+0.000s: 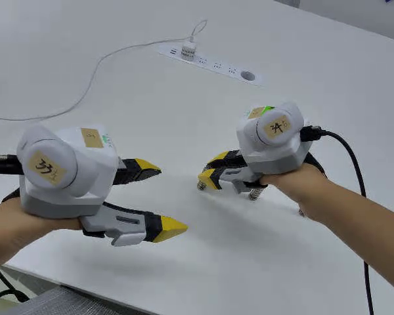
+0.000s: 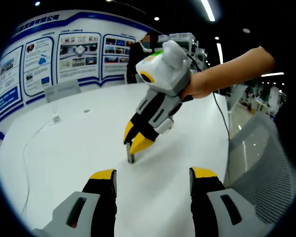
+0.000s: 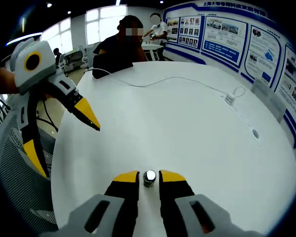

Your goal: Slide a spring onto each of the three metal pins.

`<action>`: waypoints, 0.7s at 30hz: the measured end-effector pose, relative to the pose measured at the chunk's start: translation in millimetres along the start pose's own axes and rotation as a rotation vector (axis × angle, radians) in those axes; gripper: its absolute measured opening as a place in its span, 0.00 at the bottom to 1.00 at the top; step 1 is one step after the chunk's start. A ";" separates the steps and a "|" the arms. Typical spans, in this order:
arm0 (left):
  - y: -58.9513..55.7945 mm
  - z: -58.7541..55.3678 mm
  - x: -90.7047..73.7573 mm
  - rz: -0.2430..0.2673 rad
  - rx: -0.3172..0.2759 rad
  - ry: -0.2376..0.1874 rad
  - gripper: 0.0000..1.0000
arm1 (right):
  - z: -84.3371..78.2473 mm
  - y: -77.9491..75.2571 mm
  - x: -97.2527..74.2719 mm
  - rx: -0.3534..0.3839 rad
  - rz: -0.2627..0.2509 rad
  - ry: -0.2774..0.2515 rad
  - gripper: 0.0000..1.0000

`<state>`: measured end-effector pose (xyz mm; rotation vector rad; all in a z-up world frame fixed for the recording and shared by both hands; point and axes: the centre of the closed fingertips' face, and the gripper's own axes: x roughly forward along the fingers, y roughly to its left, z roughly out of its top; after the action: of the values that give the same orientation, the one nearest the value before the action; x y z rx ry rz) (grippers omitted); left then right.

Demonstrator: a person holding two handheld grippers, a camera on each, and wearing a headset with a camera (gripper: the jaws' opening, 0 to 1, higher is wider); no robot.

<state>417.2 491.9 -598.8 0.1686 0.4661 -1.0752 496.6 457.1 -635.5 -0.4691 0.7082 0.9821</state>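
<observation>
Right hand-held gripper (image 3: pixel 149 175) — jaws narrowly apart — straddles an upright pin (image 3: pixel 149 179).

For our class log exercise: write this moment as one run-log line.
left gripper: open, above table | right gripper: at pin, grip unclear

White table (image 1: pixel 184 118) with a power strip (image 1: pixel 210 63) lying flat on it. White plug (image 1: pixel 188 48) in the strip's left end. Thin white cable (image 1: pixel 139 45) trails left from the strip. Poster wall (image 2: pixel 64 54) beyond the strip. Grey mesh chair (image 2: pixel 256 158) and dark-clothed person (image 3: pixel 121 49) well apart from the strip.
</observation>
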 end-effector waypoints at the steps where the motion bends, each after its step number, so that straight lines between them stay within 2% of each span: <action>1: -0.3 0.4 0.1 0.000 0.001 0.000 0.62 | 0.7 0.1 -0.9 0.000 0.000 -0.002 0.16; 8: -4.3 5.4 1.5 -0.008 0.017 0.001 0.61 | 4.2 -0.9 -11.6 0.001 -0.019 -0.025 0.17; 12: -5.3 9.3 0.2 -0.007 0.028 -0.002 0.62 | 8.8 0.0 -21.5 0.012 -0.031 -0.056 0.17; 21: 3.7 23.3 -8.1 0.029 0.034 -0.031 0.61 | 10.5 1.1 -44.8 0.022 -0.061 -0.117 0.20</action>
<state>423.8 492.0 -574.7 0.1883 0.4169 -1.0559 482.8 438.3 -595.8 -0.4084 0.5956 0.9357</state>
